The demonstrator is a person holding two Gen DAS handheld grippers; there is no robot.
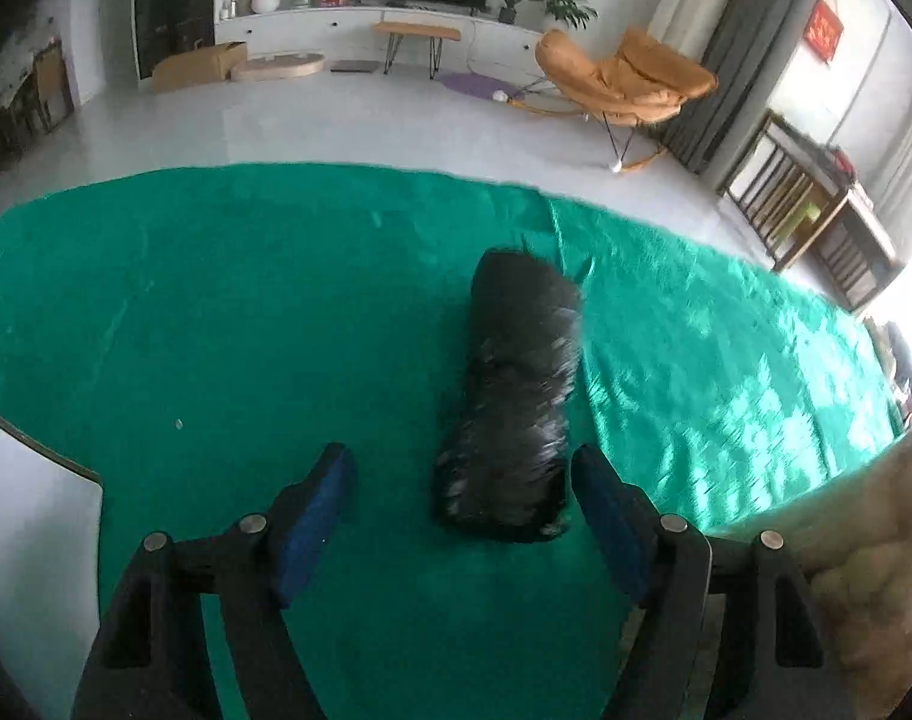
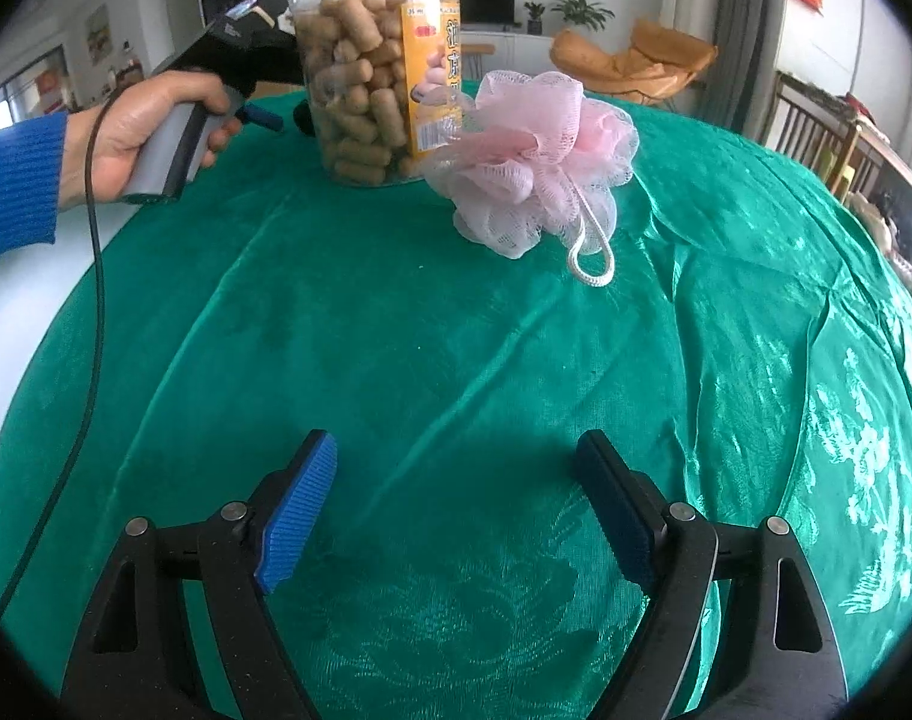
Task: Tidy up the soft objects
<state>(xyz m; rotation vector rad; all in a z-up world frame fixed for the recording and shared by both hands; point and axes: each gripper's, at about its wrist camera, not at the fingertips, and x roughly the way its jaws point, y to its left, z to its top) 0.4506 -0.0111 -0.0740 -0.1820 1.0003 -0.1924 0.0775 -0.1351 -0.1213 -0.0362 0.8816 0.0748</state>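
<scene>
Lying on the green cloth (image 1: 216,300): a black soft bundle (image 1: 516,396), long way pointing away, near end just inside the left claw (image 1: 462,480), closer to its right finger. Standing wide open, holding nothing. Sitting far ahead of the open, empty right claw (image 2: 456,468): the pink puff (image 2: 534,162), touching the jar (image 2: 372,72).

My cloth (image 2: 456,330) is shiny green with a woven flower pattern. On it lies a black bundle (image 1: 513,396) with grey glints. The sponge (image 2: 534,162) is pale pink netting with a white cord (image 2: 591,258). The jar (image 2: 372,72) is clear, full of tan pieces, with an orange label. My pads (image 2: 297,516) are ribbed blue on black arms. My sleeve (image 2: 15,186) is blue.
</scene>
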